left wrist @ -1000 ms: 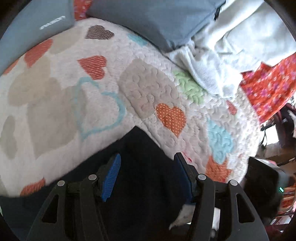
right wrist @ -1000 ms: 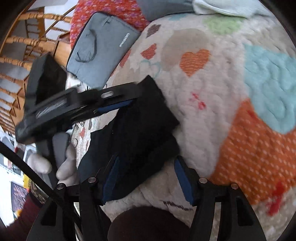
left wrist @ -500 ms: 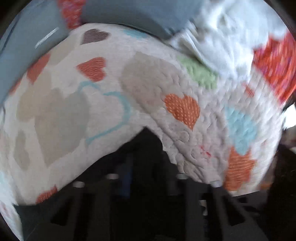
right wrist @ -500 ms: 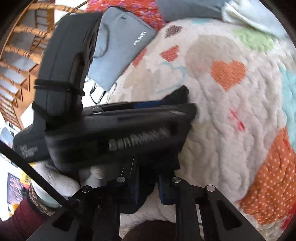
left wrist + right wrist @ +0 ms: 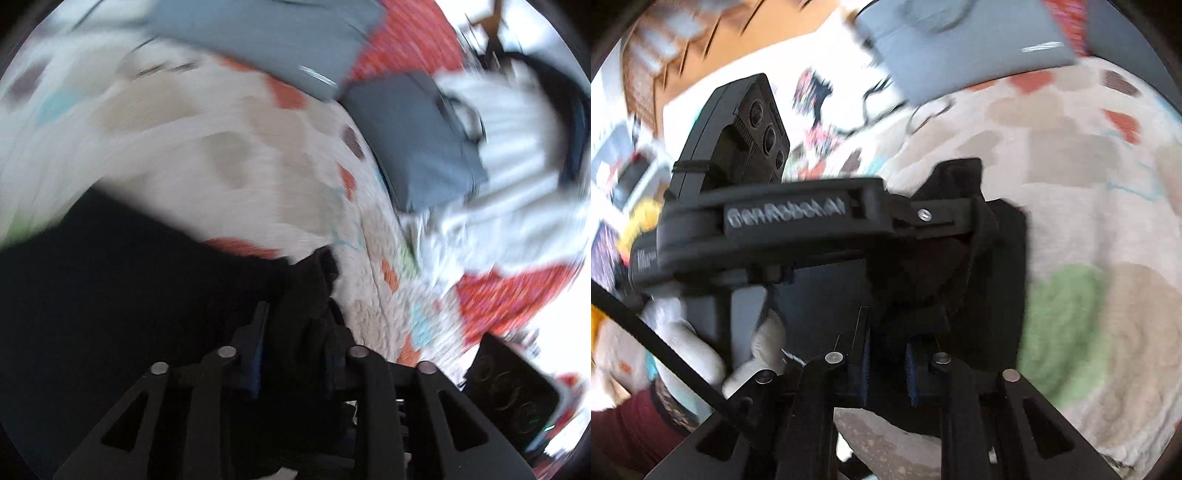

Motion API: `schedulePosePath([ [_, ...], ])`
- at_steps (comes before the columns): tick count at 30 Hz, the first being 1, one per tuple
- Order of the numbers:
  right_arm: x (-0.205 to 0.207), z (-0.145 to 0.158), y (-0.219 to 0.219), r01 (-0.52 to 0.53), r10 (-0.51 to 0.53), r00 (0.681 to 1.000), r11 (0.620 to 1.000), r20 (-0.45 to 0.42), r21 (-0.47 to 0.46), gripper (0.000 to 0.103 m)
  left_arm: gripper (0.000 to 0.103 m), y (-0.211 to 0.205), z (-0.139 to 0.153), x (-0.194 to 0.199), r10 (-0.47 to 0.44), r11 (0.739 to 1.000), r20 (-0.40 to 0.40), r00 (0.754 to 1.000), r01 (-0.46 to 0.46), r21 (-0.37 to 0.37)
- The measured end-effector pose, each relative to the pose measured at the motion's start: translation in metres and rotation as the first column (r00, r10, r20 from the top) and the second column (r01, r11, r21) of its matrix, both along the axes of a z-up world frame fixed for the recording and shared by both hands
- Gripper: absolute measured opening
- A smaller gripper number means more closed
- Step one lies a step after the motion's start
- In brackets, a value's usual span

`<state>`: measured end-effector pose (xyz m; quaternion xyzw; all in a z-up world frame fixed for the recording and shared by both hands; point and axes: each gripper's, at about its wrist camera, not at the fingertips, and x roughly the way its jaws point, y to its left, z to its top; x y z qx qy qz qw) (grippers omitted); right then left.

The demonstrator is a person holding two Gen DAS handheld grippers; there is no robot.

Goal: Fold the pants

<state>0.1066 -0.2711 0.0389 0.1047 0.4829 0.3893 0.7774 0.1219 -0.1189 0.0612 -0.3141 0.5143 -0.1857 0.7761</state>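
Both grippers hold the black pants (image 5: 122, 295), which lie bunched on the heart-patterned quilt (image 5: 229, 155) of the bed. The left gripper (image 5: 295, 354) and the right gripper (image 5: 886, 365) each have narrow jaws with dark cloth between them, and the jaws are opening slightly. To fold cleanly, both edges should travel level and together, cloth taut, with neither corner let go until the layers align.

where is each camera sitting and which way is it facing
Left wrist: on the left gripper, facing down along its fingers at black pants on a quilt.
Right wrist: on the right gripper, facing the pants; shows the left gripper and a gloved hand.
Shared: pants, quilt, grey bag.
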Motion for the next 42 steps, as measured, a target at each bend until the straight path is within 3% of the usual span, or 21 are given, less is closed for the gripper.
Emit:
schedulePosePath([
  [4, 0.007, -0.019, 0.035, -0.068, 0.066, 0.997, 0.996, -0.034, -0.066, 0.037, 0.035, 0.051, -0.016, -0.025, 0.117, 0.985, -0.031, 0.993, -0.120, -0.126],
  [6, 0.009, -0.025, 0.048, -0.093, 0.090, 0.995, 0.993, -0.048, -0.074, 0.044, 0.039, 0.070, -0.014, -0.045, 0.156, 0.979, -0.009, 0.988, -0.156, -0.134],
  [8, 0.008, -0.030, 0.059, -0.102, 0.098, 0.993, 0.992, -0.060, -0.072, 0.057, 0.052, 0.086, -0.011, -0.062, 0.199, 0.972, 0.021, 0.980, -0.194, -0.130],
  [9, 0.007, -0.030, 0.062, -0.103, 0.099, 0.993, 0.992, -0.060, -0.069, 0.066, 0.054, 0.097, -0.008, -0.073, 0.233, 0.965, 0.036, 0.972, -0.227, -0.129],
  [12, -0.001, -0.028, 0.068, -0.113, 0.108, 0.992, 0.989, -0.058, -0.090, 0.078, 0.054, 0.120, -0.005, -0.093, 0.301, 0.947, 0.054, 0.952, -0.293, -0.130],
  [17, -0.017, -0.019, 0.078, -0.140, 0.135, 0.990, 0.977, -0.043, -0.163, 0.081, 0.055, 0.147, -0.002, -0.128, 0.414, 0.900, 0.072, 0.907, -0.396, -0.181],
  [20, -0.034, -0.006, 0.076, -0.175, 0.169, 0.985, 0.967, -0.047, -0.184, 0.081, 0.056, 0.154, -0.003, -0.142, 0.448, 0.884, 0.073, 0.891, -0.430, -0.182],
  [23, -0.032, 0.021, 0.062, -0.150, 0.147, 0.989, 0.983, -0.033, -0.111, 0.081, 0.056, 0.159, -0.003, -0.152, 0.462, 0.879, 0.075, 0.884, -0.445, -0.173],
  [26, -0.018, 0.039, 0.047, -0.056, 0.054, 0.998, 0.994, -0.016, -0.089, 0.072, 0.056, 0.164, -0.003, -0.158, 0.473, 0.873, 0.079, 0.878, -0.454, -0.177],
  [27, -0.014, 0.040, 0.047, -0.041, 0.039, 0.999, 0.994, -0.017, -0.105, 0.057, 0.056, 0.164, -0.004, -0.160, 0.474, 0.872, 0.078, 0.877, -0.455, -0.183],
  [28, -0.011, 0.040, 0.050, -0.030, 0.028, 0.999, 0.992, -0.018, -0.125, 0.050, 0.056, 0.165, -0.004, -0.161, 0.474, 0.871, 0.076, 0.877, -0.454, -0.186],
  [34, -0.008, 0.020, 0.076, 0.019, -0.023, 1.000, 0.973, -0.014, -0.230, 0.050, 0.056, 0.158, -0.004, -0.166, 0.455, 0.882, 0.076, 0.887, -0.437, -0.176],
  [39, -0.006, 0.000, 0.098, 0.074, -0.059, 0.997, 0.930, 0.052, -0.359, 0.048, 0.056, 0.145, -0.003, -0.164, 0.419, 0.902, 0.079, 0.904, -0.405, -0.151],
  [40, -0.005, -0.002, 0.097, 0.076, -0.063, 0.997, 0.930, 0.049, -0.361, 0.032, 0.056, 0.142, -0.004, -0.164, 0.411, 0.906, 0.077, 0.909, -0.397, -0.144],
  [42, -0.004, 0.002, 0.094, 0.067, -0.059, 0.998, 0.944, 0.036, -0.324, 0.018, 0.056, 0.140, -0.006, -0.164, 0.403, 0.910, 0.077, 0.912, -0.390, -0.143],
])
